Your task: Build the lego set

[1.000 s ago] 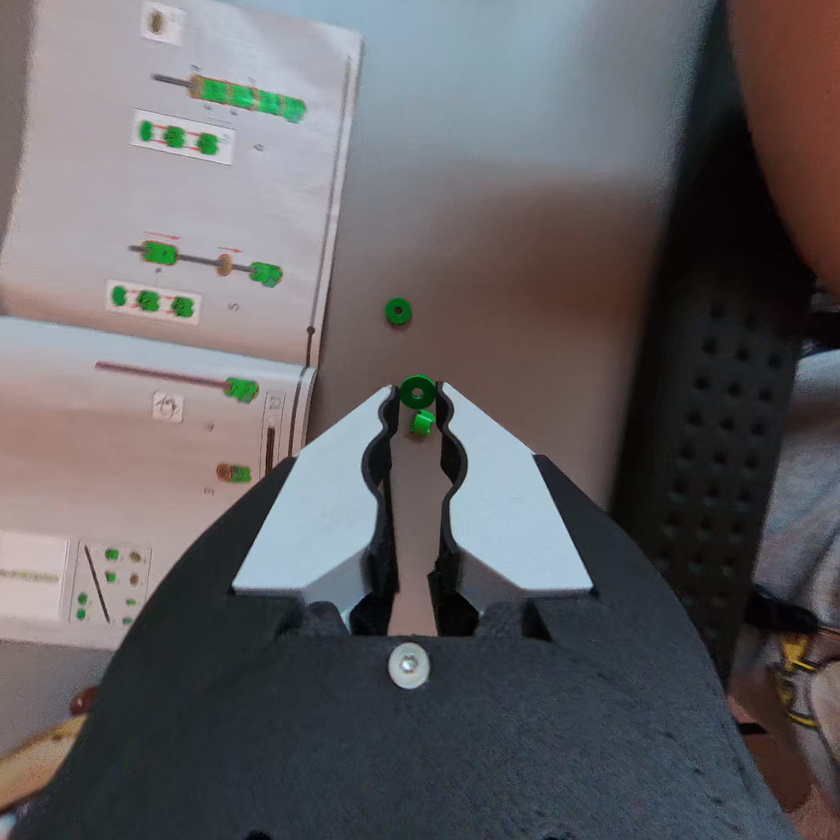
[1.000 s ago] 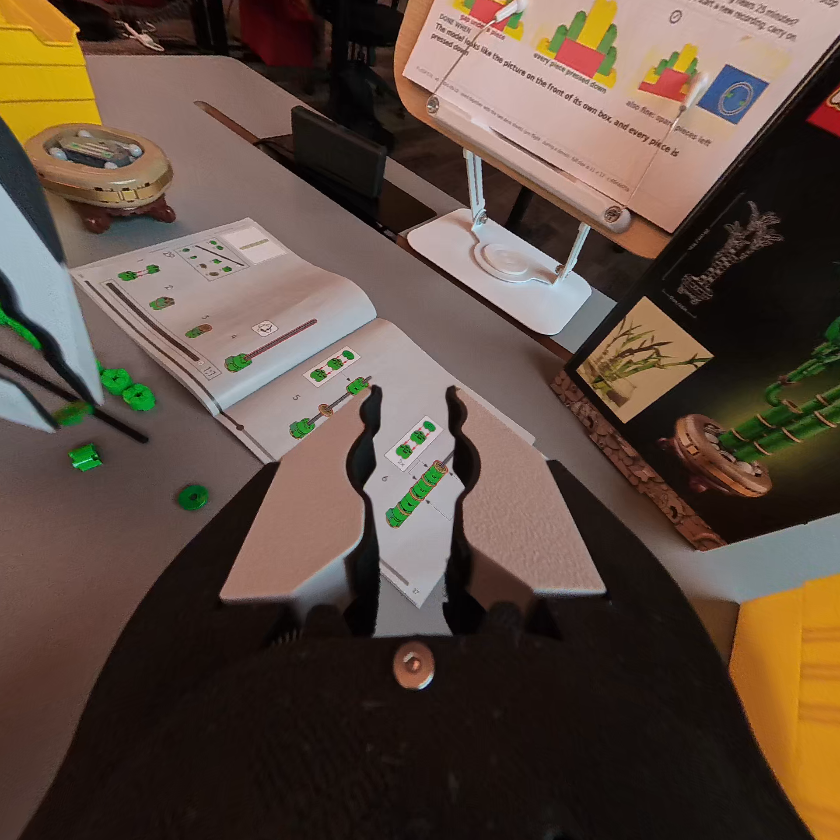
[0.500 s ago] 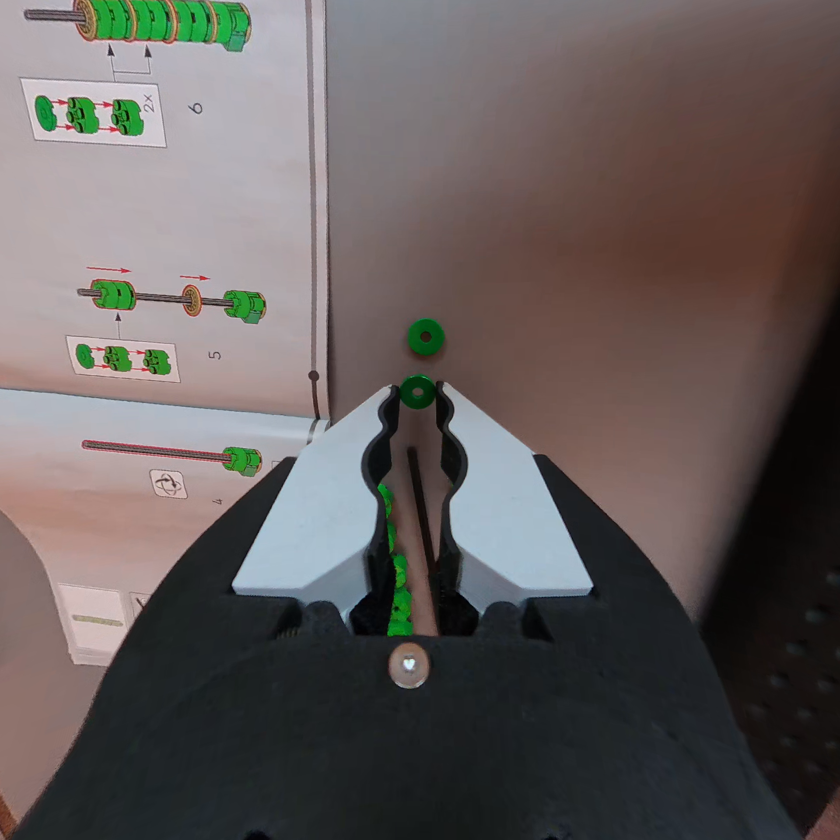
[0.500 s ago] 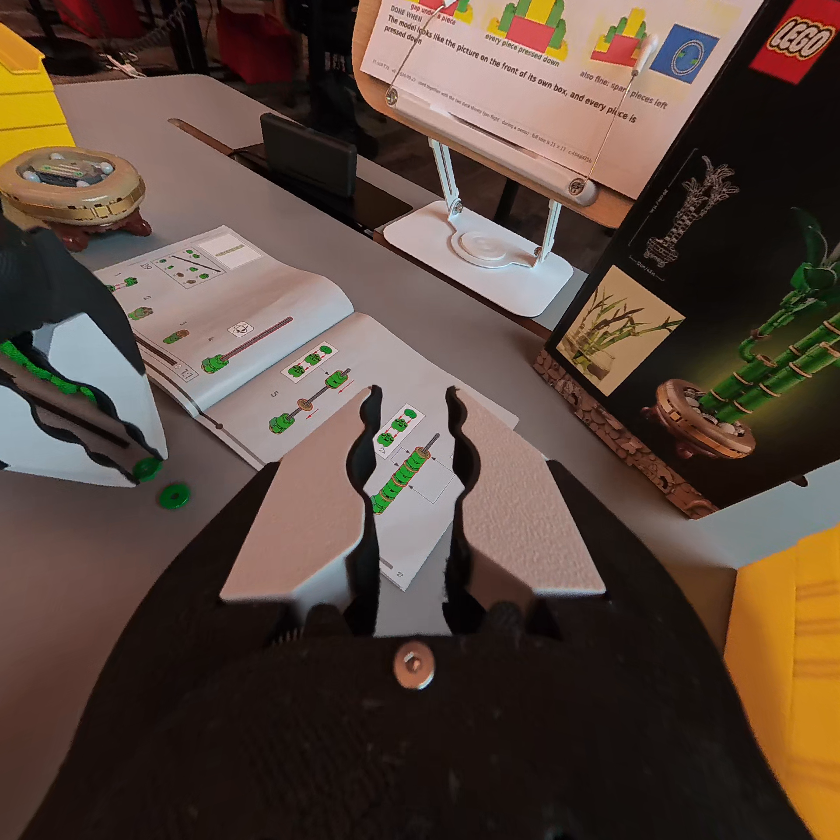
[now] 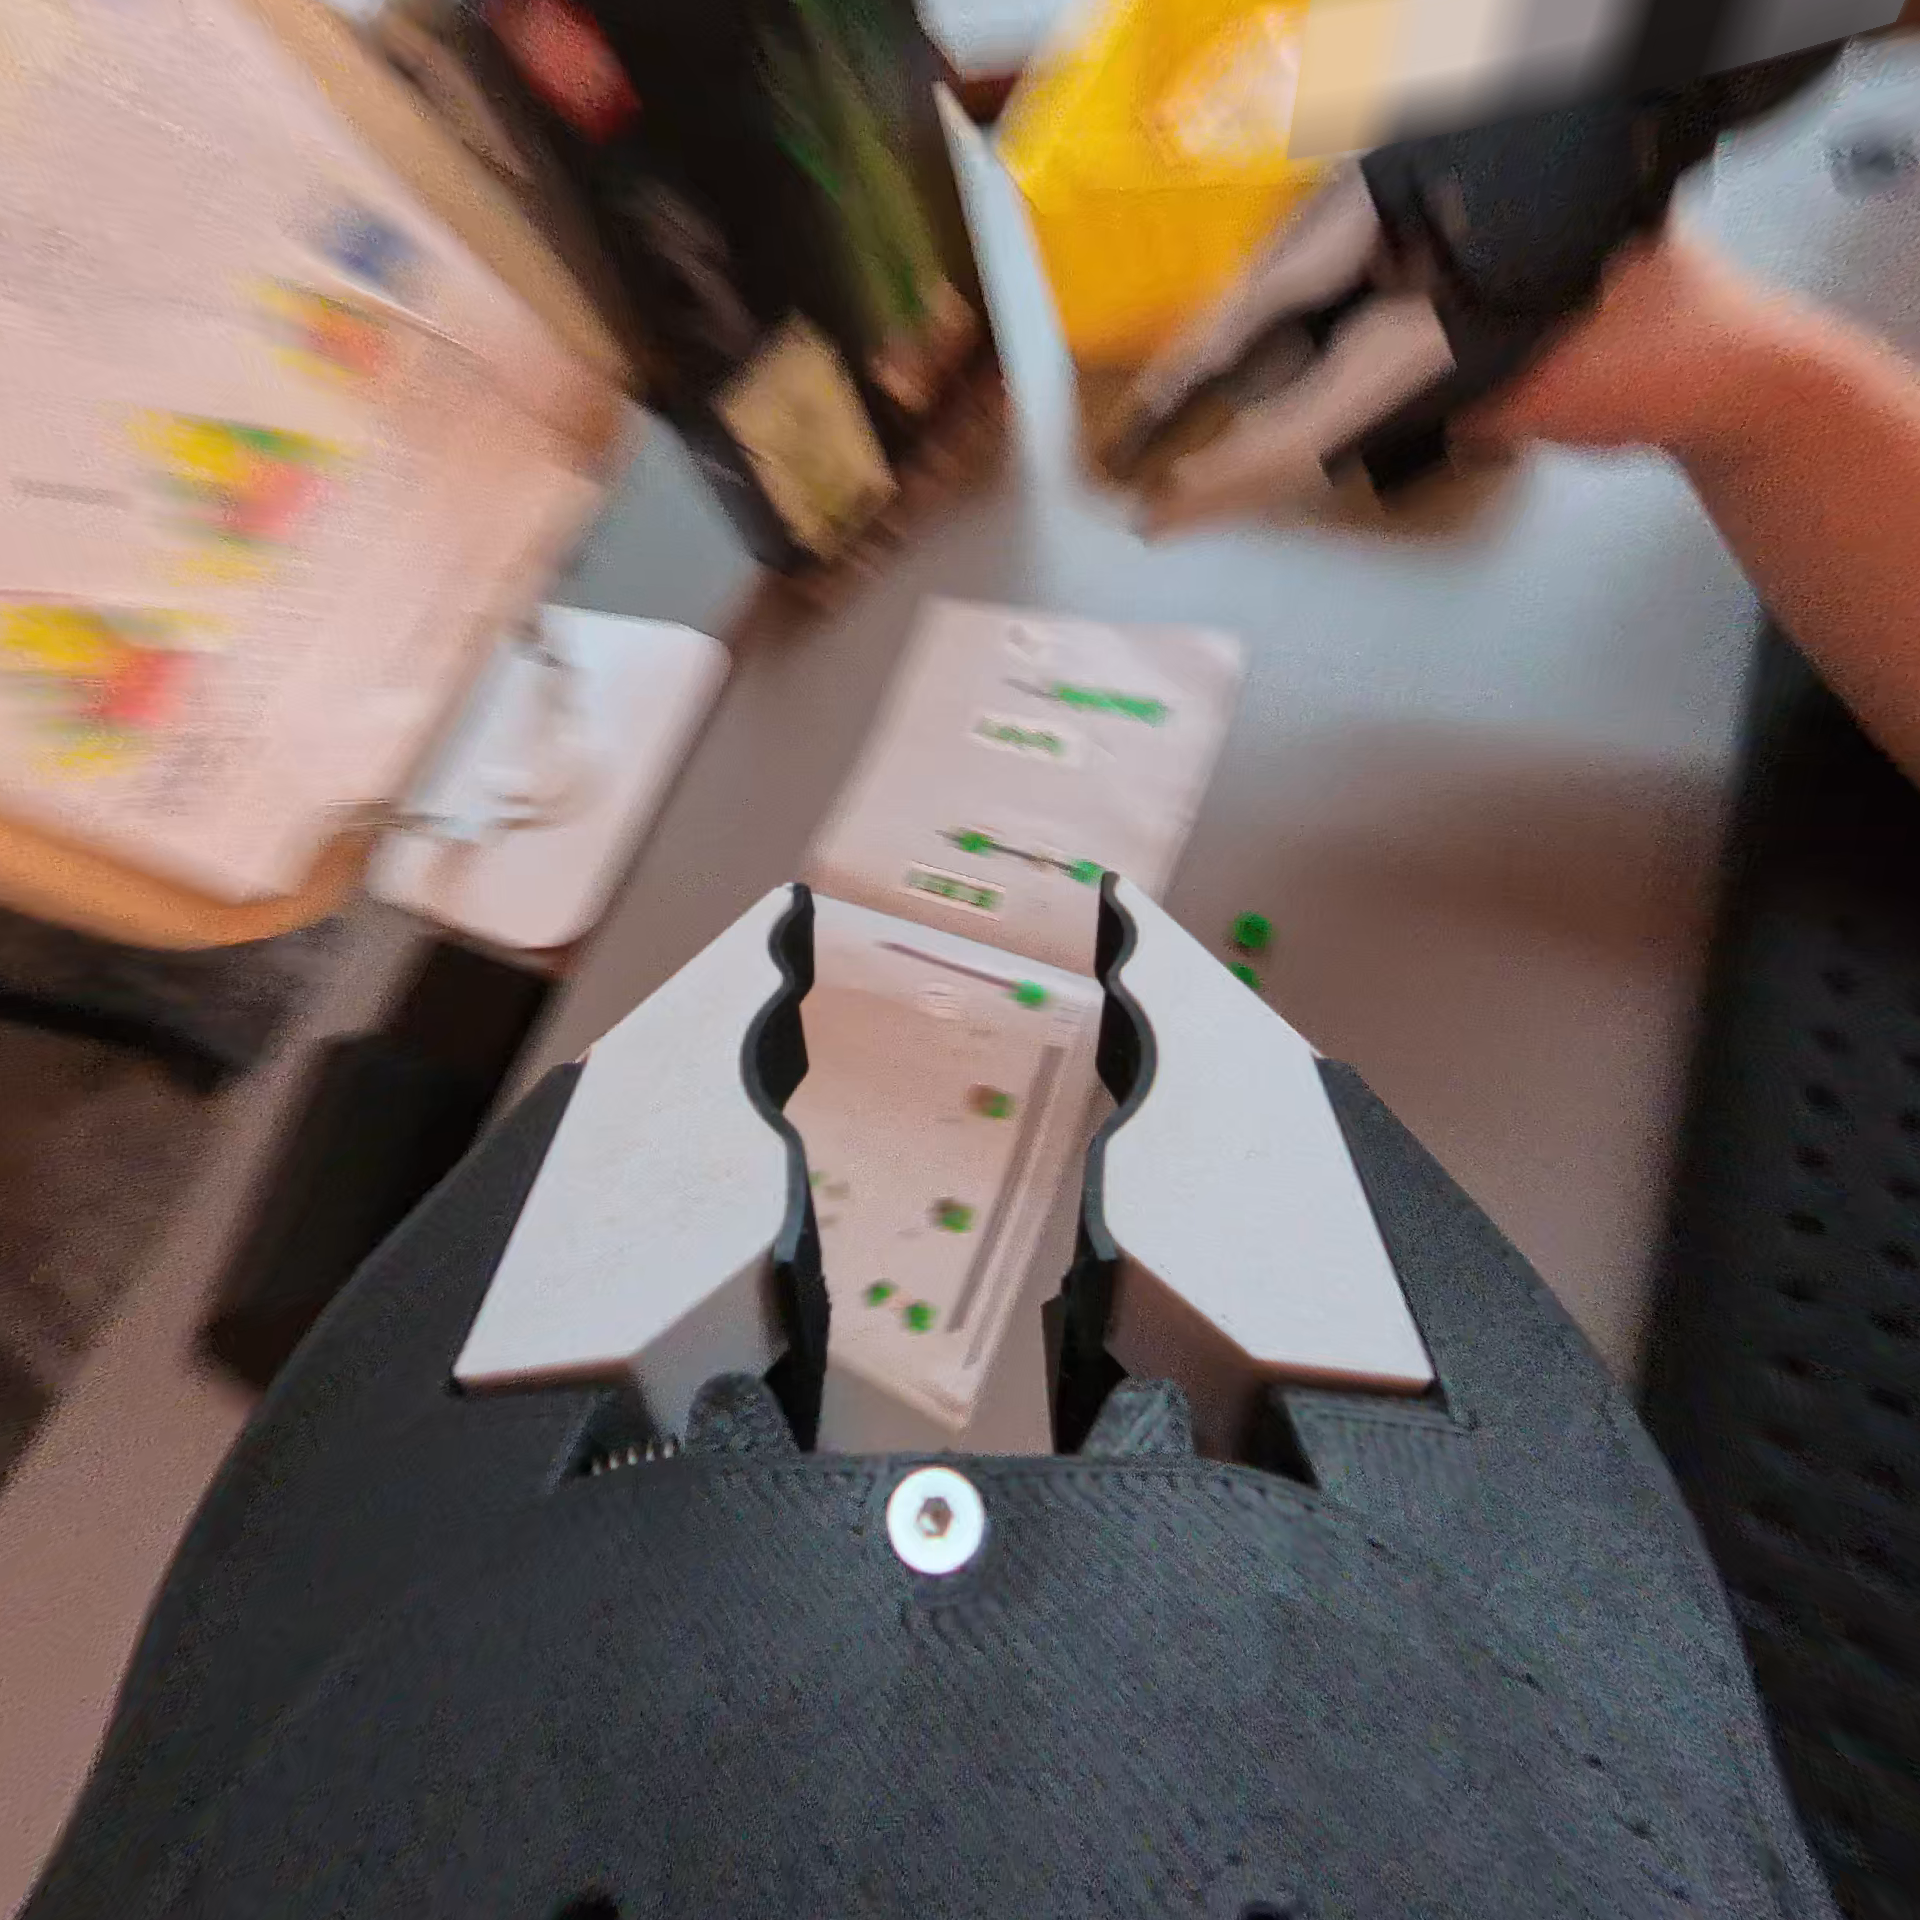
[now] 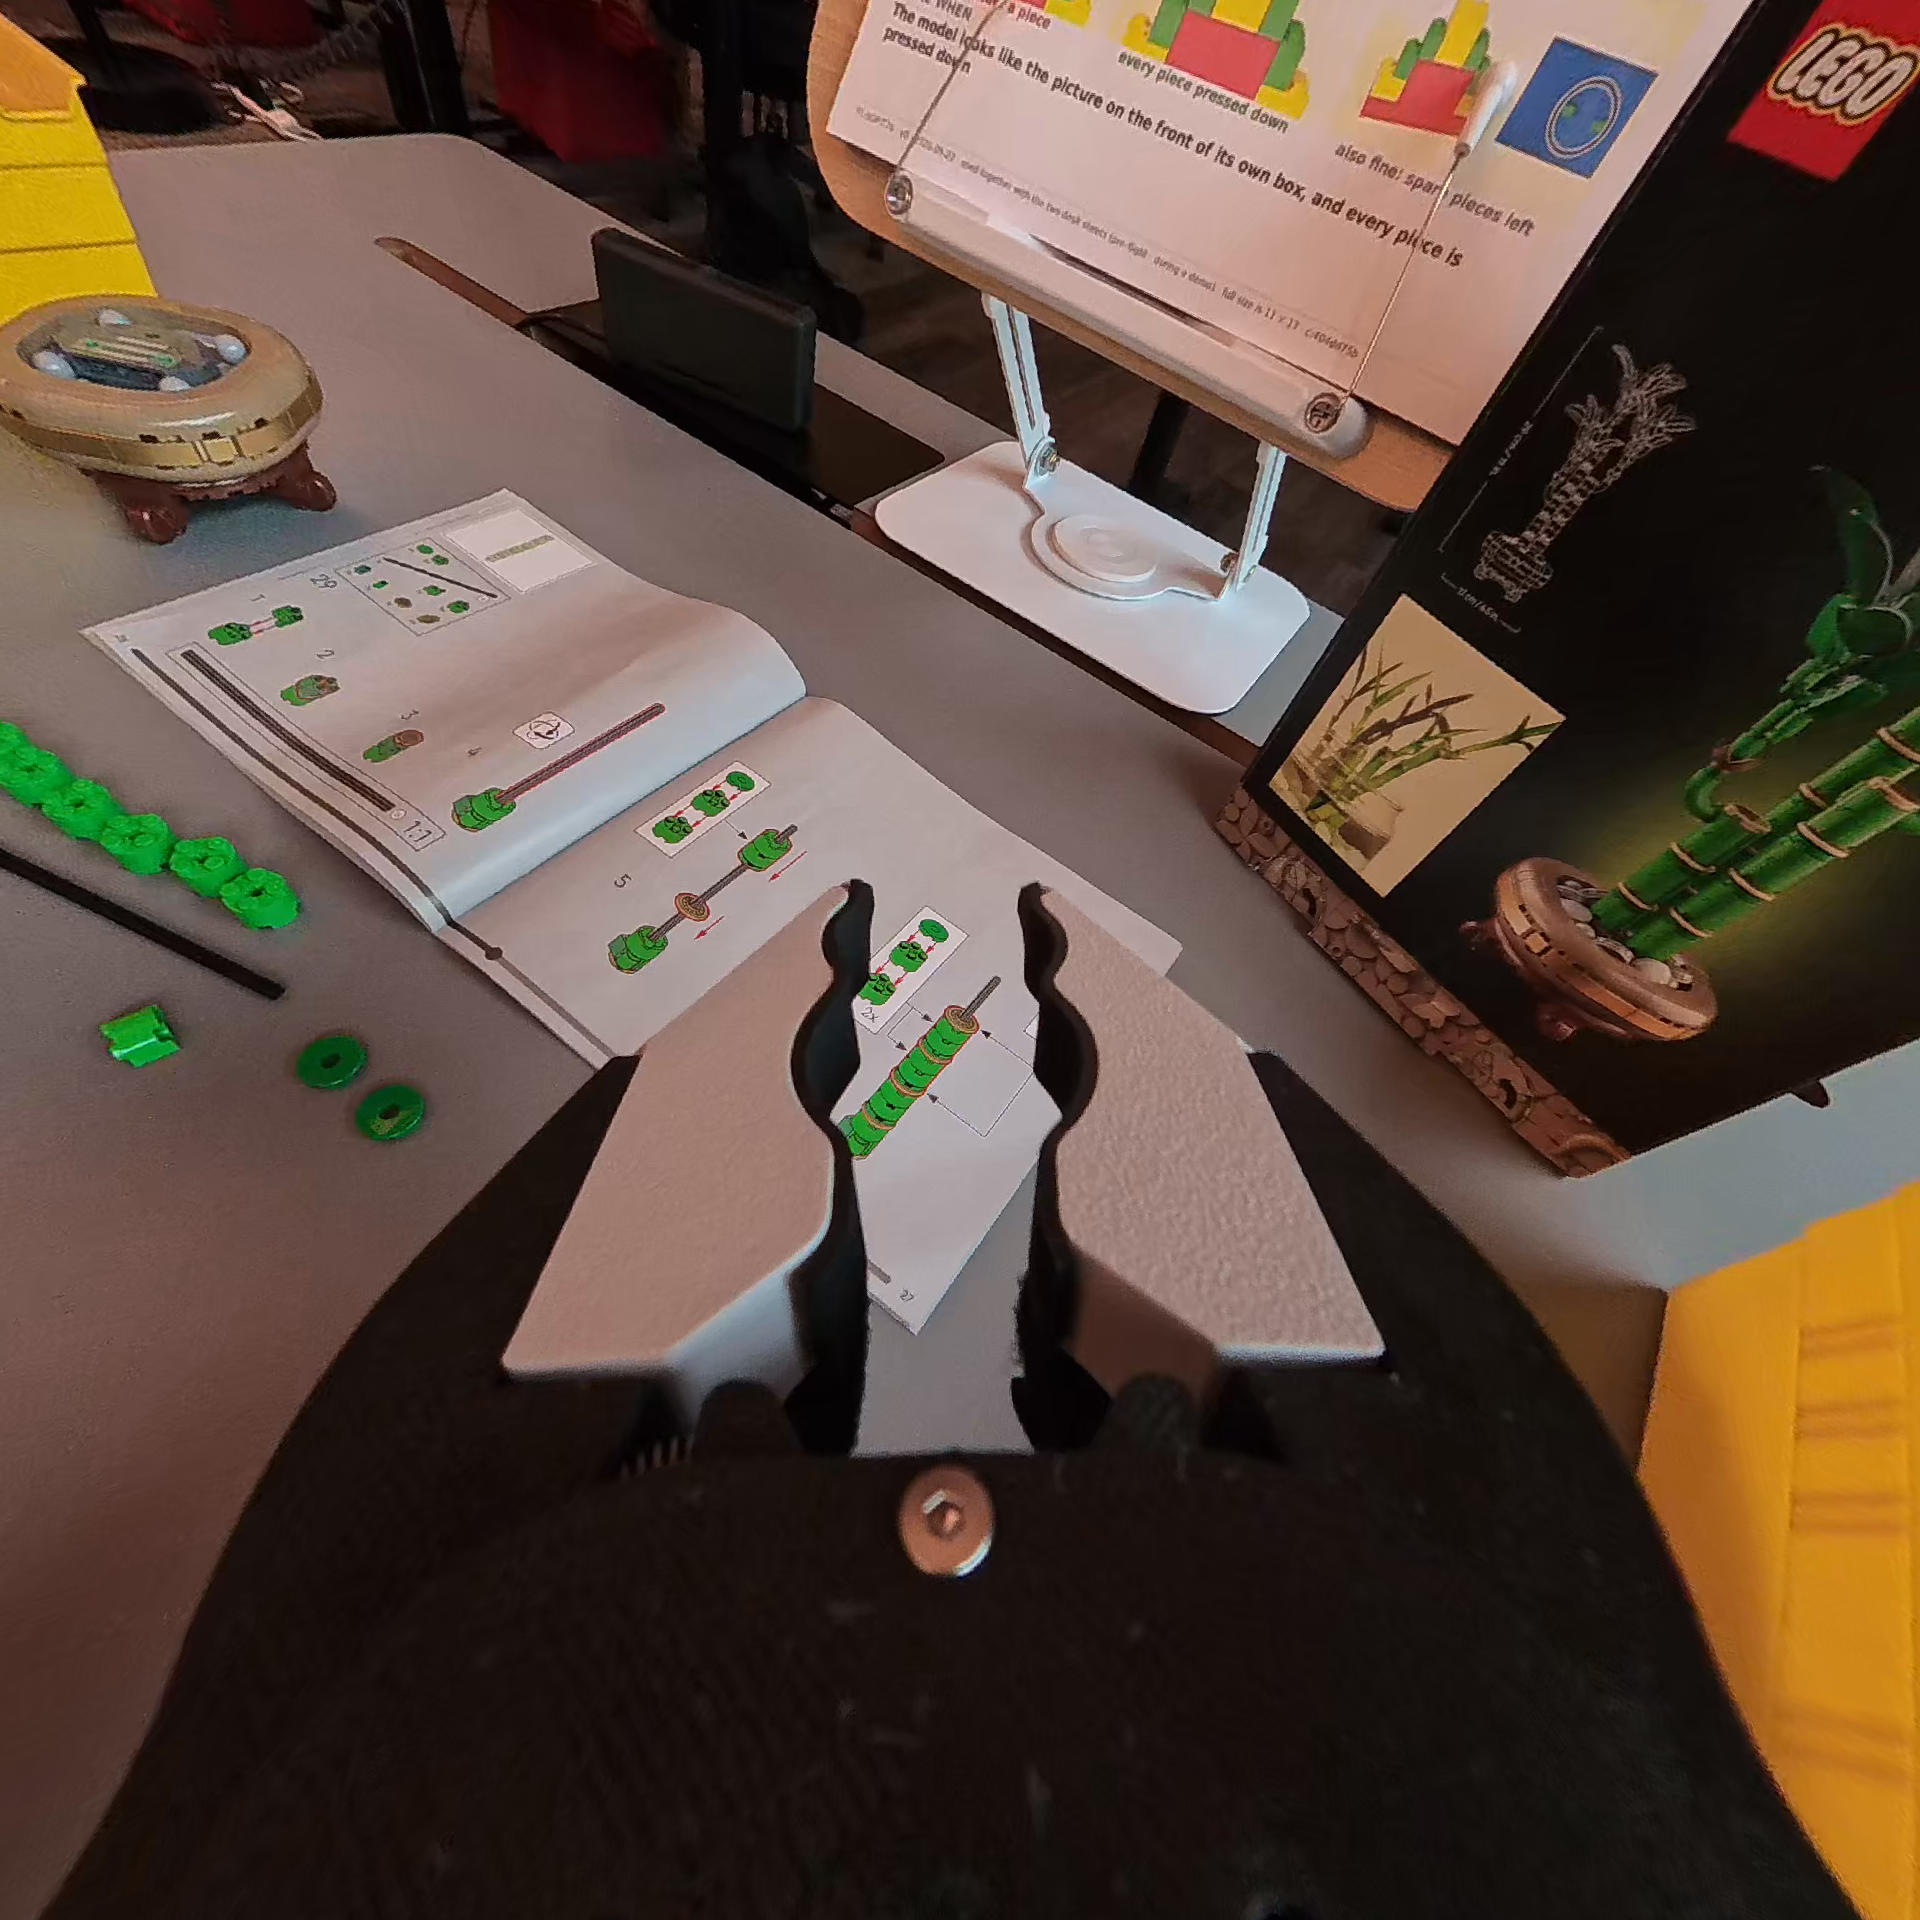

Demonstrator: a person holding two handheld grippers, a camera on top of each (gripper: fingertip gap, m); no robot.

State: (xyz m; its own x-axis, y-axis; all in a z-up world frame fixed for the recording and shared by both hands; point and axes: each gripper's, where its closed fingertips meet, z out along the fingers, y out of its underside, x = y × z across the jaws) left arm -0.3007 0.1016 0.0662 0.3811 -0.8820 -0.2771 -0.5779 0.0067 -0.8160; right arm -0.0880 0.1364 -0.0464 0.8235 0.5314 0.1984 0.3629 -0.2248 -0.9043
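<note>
My left gripper (image 5: 951, 904) is open and empty, raised over the open instruction booklet (image 5: 1029, 790); this view is motion-blurred. Two green discs (image 5: 1252, 928) lie on the grey table right of the booklet. In the right wrist view the discs (image 6: 330, 1062) lie side by side near a small green piece (image 6: 138, 1036), a black axle (image 6: 145, 925) and a row of green round bricks (image 6: 135, 831). My right gripper (image 6: 940, 894) is open and empty above the booklet's (image 6: 582, 727) near corner.
A built tan and brown pot base (image 6: 156, 395) stands at the far left. The black set box (image 6: 1662, 727) stands upright on the right. A white stand (image 6: 1143, 561) holds a printed sheet behind the booklet. Yellow bins (image 6: 1808, 1455) sit at the right and far left. One gripper's finger ends stand about 25 centimetres off the other's. Between my left fingertips and the black axle (image 6: 145, 925) there is roughly 20 centimetres. The small green piece (image 6: 138, 1036) is about equally far from each gripper, around 20 centimetres.
My left gripper let go of the green disc beside the other disc, opened wide and swung up and away, out of the right wrist view. My right gripper stayed open over the booklet.
</note>
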